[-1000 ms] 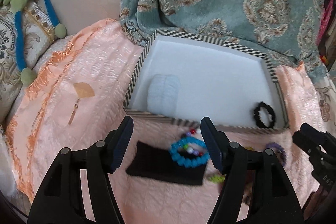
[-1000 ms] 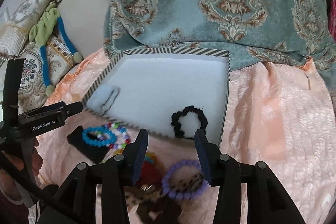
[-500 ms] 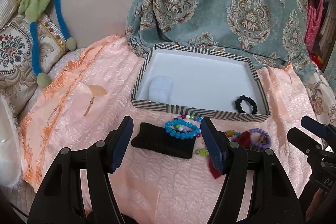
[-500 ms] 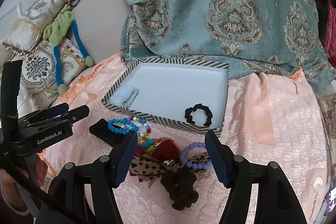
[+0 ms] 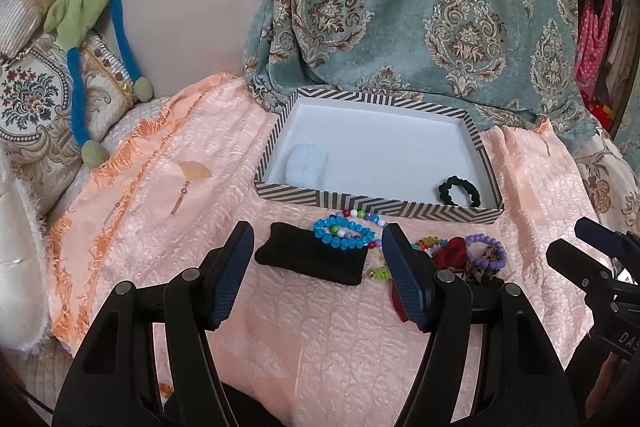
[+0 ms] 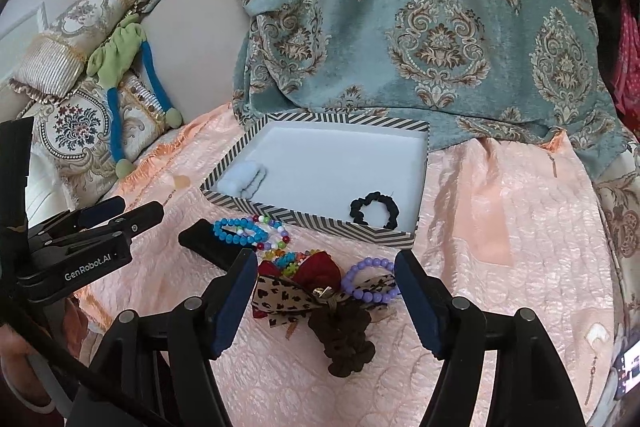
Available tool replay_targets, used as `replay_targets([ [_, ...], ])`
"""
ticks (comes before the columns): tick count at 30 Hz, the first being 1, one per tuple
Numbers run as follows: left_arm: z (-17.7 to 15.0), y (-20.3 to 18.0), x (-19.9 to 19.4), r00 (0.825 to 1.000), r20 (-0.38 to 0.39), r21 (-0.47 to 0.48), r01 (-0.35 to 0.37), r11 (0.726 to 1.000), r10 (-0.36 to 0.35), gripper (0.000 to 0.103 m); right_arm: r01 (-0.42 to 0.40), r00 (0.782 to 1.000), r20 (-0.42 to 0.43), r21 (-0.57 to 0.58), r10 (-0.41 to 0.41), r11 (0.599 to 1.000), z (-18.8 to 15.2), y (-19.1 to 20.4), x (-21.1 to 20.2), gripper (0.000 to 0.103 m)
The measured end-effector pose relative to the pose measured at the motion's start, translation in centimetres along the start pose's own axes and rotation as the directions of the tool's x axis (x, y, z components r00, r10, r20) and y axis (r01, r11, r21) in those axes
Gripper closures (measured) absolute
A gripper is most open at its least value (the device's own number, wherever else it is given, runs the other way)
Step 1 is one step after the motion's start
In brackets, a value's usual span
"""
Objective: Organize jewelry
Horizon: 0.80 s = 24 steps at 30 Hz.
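Note:
A striped box (image 5: 376, 205) (image 6: 312, 223) with a white floor holds a black scrunchie (image 5: 458, 191) (image 6: 374, 209) and a pale blue fluffy piece (image 5: 306, 163) (image 6: 244, 181). In front of it on the pink cloth lie a blue bead bracelet (image 5: 340, 235) (image 6: 236, 229) on a black pad (image 5: 312, 259), a multicolour bead string (image 6: 276, 233), a purple bead bracelet (image 5: 486, 253) (image 6: 370, 279), a red and leopard bow (image 6: 300, 287) and a brown scrunchie (image 6: 346, 341). My left gripper (image 5: 318, 275) is open and empty before the pad. My right gripper (image 6: 326, 303) is open and empty over the bow.
A teal patterned blanket (image 5: 420, 7) hangs behind the box. Cushions and a green and blue soft toy (image 5: 86, 23) lie at the left. A small gold fan-shaped earring (image 5: 192, 173) lies on the pink cloth left of the box.
Both grippers have pulled back and up from the box, so more of the cloth and the loose pieces shows. Both stay open and empty.

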State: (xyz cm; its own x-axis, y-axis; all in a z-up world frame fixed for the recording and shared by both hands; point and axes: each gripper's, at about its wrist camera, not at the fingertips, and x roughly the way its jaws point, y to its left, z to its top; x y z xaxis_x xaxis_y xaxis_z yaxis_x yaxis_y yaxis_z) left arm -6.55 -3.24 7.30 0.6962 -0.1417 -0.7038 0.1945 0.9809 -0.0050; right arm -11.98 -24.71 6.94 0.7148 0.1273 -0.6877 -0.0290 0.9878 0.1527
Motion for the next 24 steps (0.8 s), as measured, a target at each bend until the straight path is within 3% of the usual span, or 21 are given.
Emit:
replay_targets([
  [24, -0.96, 0.27, -0.32, 1.0, -0.021, 0.001, 0.0, 1.0, 0.0, 0.036, 0.013, 1.0, -0.006, 0.002, -0.013, 1.0, -0.66, -0.38, -0.76, 0.033],
])
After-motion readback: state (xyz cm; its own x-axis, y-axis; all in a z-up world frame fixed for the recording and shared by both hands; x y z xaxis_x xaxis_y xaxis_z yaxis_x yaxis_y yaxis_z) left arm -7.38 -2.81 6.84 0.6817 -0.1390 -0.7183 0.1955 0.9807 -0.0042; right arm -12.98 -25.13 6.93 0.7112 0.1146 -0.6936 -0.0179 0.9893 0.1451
